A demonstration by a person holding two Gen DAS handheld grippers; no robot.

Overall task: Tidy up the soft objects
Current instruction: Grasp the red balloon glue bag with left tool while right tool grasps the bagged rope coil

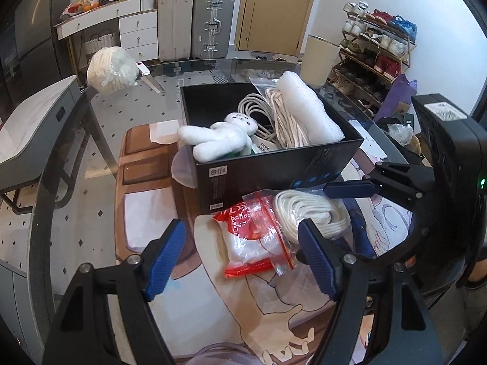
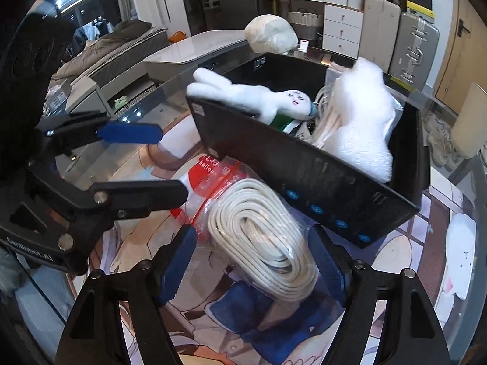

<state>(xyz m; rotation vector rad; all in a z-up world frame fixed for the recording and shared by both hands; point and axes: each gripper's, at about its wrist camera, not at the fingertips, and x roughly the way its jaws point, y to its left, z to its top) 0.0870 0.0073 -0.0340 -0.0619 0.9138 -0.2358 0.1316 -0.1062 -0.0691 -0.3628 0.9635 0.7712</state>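
Note:
A black box [image 1: 268, 170] [image 2: 304, 176] stands on the glass table. It holds a white plush doll [image 1: 219, 137] [image 2: 252, 97], white foam wrap [image 1: 307, 106] [image 2: 362, 115] and bagged white cables [image 1: 283, 115]. In front of the box lie a red and clear balloon bag [image 1: 249, 237] [image 2: 207, 176] and a bagged coil of white cable [image 1: 313, 216] [image 2: 268, 231]. My left gripper [image 1: 243, 258] is open, its fingers on either side of the balloon bag. My right gripper [image 2: 252, 261] [image 1: 347, 188] is open around the cable coil, not closed on it.
A printed mat [image 1: 170, 213] covers the table under the box. A white woven basket [image 1: 109, 70] sits at the table's far left edge. A shoe rack [image 1: 374, 51], suitcases [image 1: 194, 24] and a drawer unit [image 1: 137, 33] stand beyond the table.

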